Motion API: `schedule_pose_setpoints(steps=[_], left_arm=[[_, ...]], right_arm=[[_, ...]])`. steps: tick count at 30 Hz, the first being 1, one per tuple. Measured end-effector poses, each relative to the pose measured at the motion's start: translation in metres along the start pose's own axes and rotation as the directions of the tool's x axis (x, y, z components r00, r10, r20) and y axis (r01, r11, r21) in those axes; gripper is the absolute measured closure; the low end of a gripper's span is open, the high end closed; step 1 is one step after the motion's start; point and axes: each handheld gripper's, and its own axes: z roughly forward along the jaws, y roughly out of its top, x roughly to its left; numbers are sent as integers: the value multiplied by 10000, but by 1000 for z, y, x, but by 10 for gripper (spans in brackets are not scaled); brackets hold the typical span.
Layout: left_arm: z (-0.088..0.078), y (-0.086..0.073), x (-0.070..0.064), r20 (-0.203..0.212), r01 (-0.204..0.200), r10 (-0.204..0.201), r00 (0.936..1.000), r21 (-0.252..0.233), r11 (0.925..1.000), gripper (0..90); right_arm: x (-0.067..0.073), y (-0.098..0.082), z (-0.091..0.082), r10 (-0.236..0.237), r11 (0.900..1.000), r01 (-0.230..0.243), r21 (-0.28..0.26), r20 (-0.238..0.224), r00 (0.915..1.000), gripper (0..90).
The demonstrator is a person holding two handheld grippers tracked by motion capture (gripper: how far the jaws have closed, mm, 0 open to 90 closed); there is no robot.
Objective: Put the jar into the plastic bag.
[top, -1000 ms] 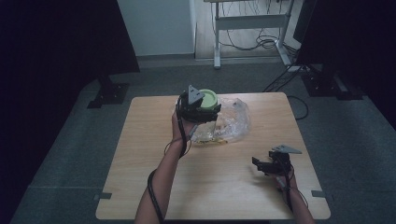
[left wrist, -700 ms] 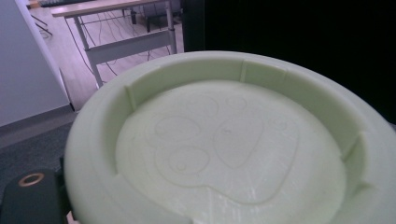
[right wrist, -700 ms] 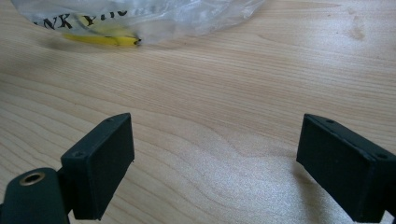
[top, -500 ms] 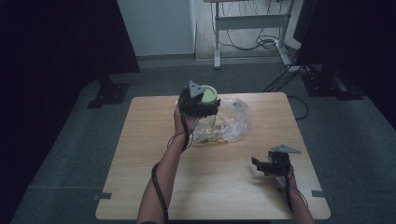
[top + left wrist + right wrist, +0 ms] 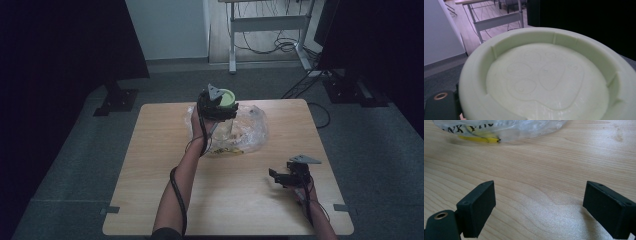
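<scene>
— What sits nearest you?

— My right gripper (image 5: 285, 175), low over the near right of the table (image 5: 150, 165), pale wood with a wavy grain. Its two black, blocky jaws stand wide apart with nothing between them.

— And beyond it?

— A clear, crinkled plastic bag (image 5: 247, 131) lies mid-table, black lettering on it and something yellow inside.

— Where is the lid?

— The lid (image 5: 226, 97) is raised above the bag's far left side, clamped in my left gripper (image 5: 218, 106). It is a round, pale-green disc, smooth and matt, with a raised rim, small ribs inside the rim and a faint paw print (image 5: 541, 80) embossed in the middle.

— Behind that?

— Grey floor and a white metal desk frame (image 5: 265, 22).
</scene>
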Motion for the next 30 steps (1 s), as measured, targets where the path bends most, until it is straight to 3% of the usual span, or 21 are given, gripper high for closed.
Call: schedule_pose_setpoints(steps=[7,15,19,30], left_arm=[[12,-3,1,-194,96,-98,9998,-98,9999,109],[31,-14,6,-701,145,-144,9974,2,9999,109],[39,-19,6,-820,-13,40,9966,328,9995,109],[54,-37,2,-903,145,-84,9959,673,9976,109]], right_arm=[[0,0,0,-12,10000,12,11,-15,10000,107],[0,0,0,-59,10000,59,31,-52,10000,107],[1,0,1,-94,9999,95,57,-50,9999,106],[1,0,1,-88,10000,88,46,-30,10000,105]])
